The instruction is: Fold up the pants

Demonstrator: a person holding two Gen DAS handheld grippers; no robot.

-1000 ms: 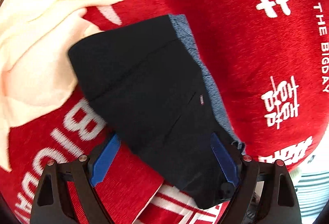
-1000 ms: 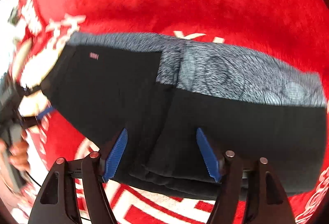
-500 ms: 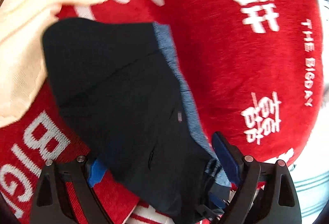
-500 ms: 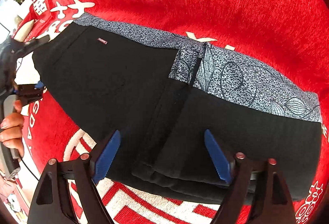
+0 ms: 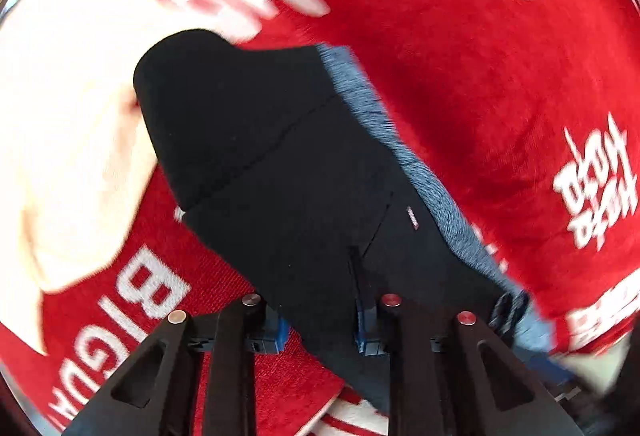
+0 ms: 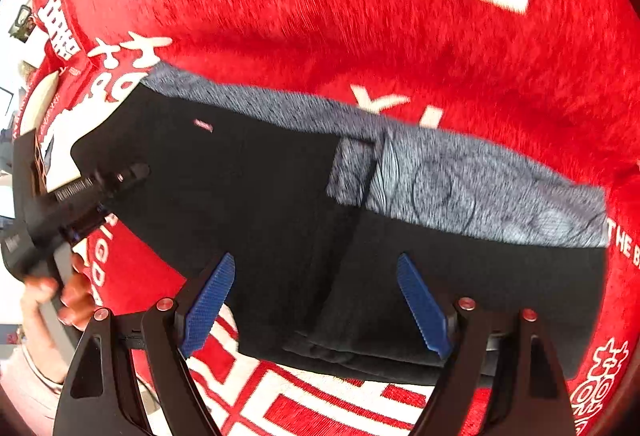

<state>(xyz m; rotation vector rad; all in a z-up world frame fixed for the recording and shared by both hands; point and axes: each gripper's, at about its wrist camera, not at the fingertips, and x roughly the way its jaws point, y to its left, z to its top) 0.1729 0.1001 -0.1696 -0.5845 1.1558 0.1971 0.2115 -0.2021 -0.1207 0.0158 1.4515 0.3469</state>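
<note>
From my left wrist camera I see the black pants (image 5: 280,172) folded into a thick, soft-edged wedge on a plush red blanket (image 5: 472,84) printed with white characters and letters. A strip of grey-blue patterned waistband lining (image 5: 424,172) runs along the pants' right edge, and a tiny pale label (image 5: 412,218) sits near it. A cream knit cloth (image 5: 68,140), blurred, lies to the left, partly under the far corner of the pants. My left gripper (image 5: 322,324) points steeply down at the near edge of the pants; its jaws are closing, with a ridge of black fabric bunched between the blue pads (image 5: 366,320), which seem to press on it

From my right wrist camera the pants (image 6: 260,204) spread wide across the frame, matte black, the lining (image 6: 472,192) showing a leaf-and-circle print and lying along the far side. The layered folded edge lies nearest me. My right gripper (image 6: 316,300) hangs steeply over that near edge, its ribbed blue pads (image 6: 420,306) spread wide on either side of the centre seam, and I cannot tell whether they touch the fabric. At far left the left gripper (image 6: 100,188) bites the pants' corner, with a person's hand (image 6: 60,296) wrapped around its handle
</note>
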